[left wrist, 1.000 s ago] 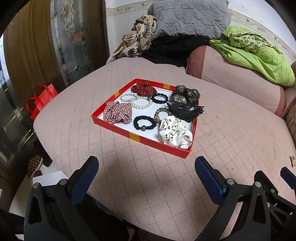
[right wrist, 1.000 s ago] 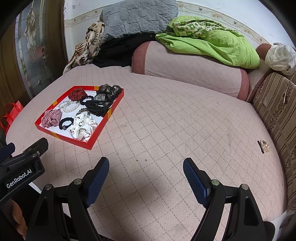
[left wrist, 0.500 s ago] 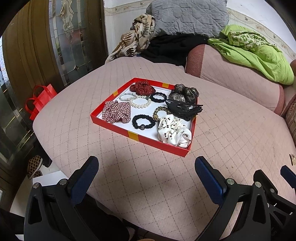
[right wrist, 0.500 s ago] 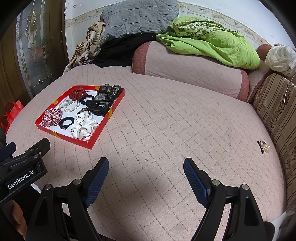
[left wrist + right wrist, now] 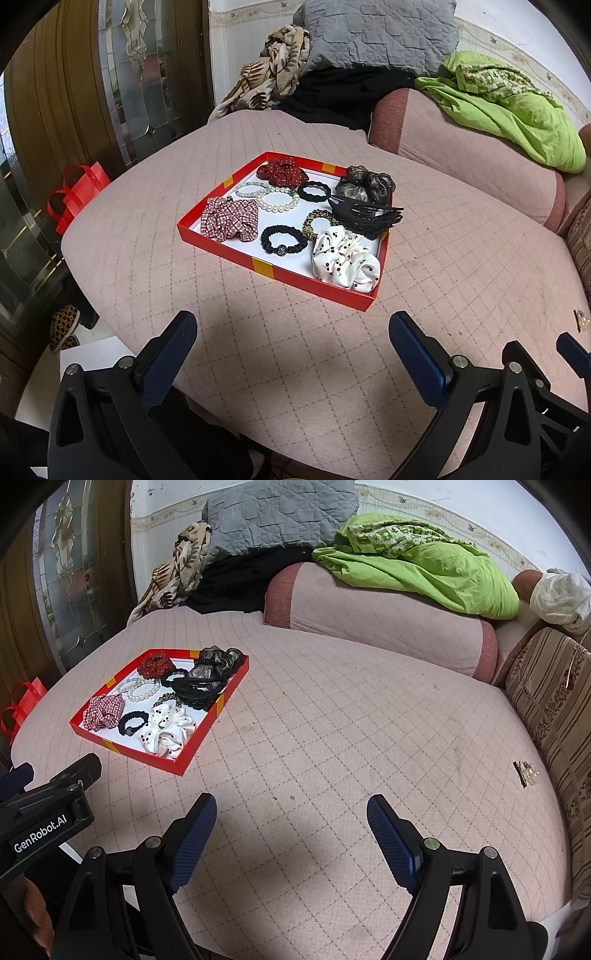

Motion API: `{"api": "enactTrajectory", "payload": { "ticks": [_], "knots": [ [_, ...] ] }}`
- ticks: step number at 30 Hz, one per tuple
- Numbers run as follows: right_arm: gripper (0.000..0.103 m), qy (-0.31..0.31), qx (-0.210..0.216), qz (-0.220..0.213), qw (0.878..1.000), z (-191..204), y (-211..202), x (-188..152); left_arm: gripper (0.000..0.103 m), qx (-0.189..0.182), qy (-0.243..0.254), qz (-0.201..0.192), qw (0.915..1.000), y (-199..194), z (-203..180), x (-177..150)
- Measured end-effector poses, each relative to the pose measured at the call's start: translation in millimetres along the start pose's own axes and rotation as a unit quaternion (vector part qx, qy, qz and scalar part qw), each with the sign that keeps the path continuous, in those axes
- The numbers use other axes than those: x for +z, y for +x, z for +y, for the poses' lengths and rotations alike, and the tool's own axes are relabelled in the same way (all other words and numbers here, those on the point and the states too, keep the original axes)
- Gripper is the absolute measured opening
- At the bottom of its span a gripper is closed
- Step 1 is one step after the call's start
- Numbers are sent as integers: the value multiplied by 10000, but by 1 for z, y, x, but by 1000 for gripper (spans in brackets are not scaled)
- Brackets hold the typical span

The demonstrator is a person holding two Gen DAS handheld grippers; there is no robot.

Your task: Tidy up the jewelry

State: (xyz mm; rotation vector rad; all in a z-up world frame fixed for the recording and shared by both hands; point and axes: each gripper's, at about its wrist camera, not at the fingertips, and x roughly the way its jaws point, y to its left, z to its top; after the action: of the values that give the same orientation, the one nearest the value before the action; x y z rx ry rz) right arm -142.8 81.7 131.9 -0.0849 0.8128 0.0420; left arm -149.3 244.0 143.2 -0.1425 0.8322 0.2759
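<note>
A red tray (image 5: pixel 236 254) on the pink quilted bed holds hair ties and jewelry: a plaid scrunchie (image 5: pixel 229 218), pearl bracelets (image 5: pixel 277 199), a black hair tie (image 5: pixel 283 240), a white dotted scrunchie (image 5: pixel 345 263), a black claw clip (image 5: pixel 369 216) and a red scrunchie (image 5: pixel 282 172). The tray also shows in the right wrist view (image 5: pixel 110 743). A small hair clip (image 5: pixel 526 771) lies alone at the bed's right side. My left gripper (image 5: pixel 293 345) is open and empty, short of the tray. My right gripper (image 5: pixel 291 830) is open and empty over bare quilt.
A pink bolster (image 5: pixel 388 616), a green blanket (image 5: pixel 424 568), a grey pillow (image 5: pixel 280 513) and dark clothes (image 5: pixel 243 579) lie at the back. A striped cushion (image 5: pixel 554 709) is at the right. A red bag (image 5: pixel 77 192) and a glass door (image 5: pixel 147 74) stand at the left.
Both grippers have shifted slightly; the tray sits a little higher and further left in the left wrist view. Both stay open and empty.
</note>
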Motion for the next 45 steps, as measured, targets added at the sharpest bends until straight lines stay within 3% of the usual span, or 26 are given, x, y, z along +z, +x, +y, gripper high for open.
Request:
{"api": "enactTrajectory", "payload": {
  "ticks": [45],
  "knots": [
    [87,-41,-115,-21,9999,3,3,-1,103,-14,-36,150,9999,7,1,-6]
  ]
}}
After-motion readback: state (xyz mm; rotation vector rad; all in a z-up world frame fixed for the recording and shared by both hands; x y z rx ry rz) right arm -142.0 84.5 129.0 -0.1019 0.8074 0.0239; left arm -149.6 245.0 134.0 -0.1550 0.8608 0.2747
